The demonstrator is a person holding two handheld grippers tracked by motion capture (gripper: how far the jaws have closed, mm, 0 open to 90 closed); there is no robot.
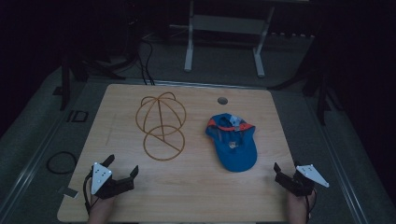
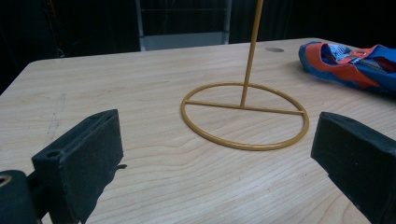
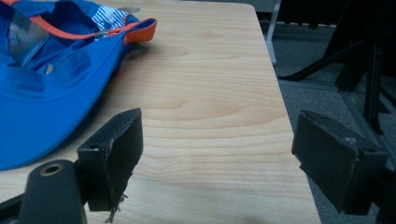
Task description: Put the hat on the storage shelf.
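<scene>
From above, the room is dim and its edges go black. A pale wooden bench (image 1: 187,186) carries a yellow wire hat stand (image 1: 161,125) left of centre and a blue and orange cap (image 1: 233,142) lying upside down to its right. The left claw (image 1: 122,171) and right claw (image 1: 286,173) sit near the front corners, both released and empty.

The left gripper view cuts off the stand's pole at the top.

The right gripper view crops the cap; its inner label is unreadable.
</scene>
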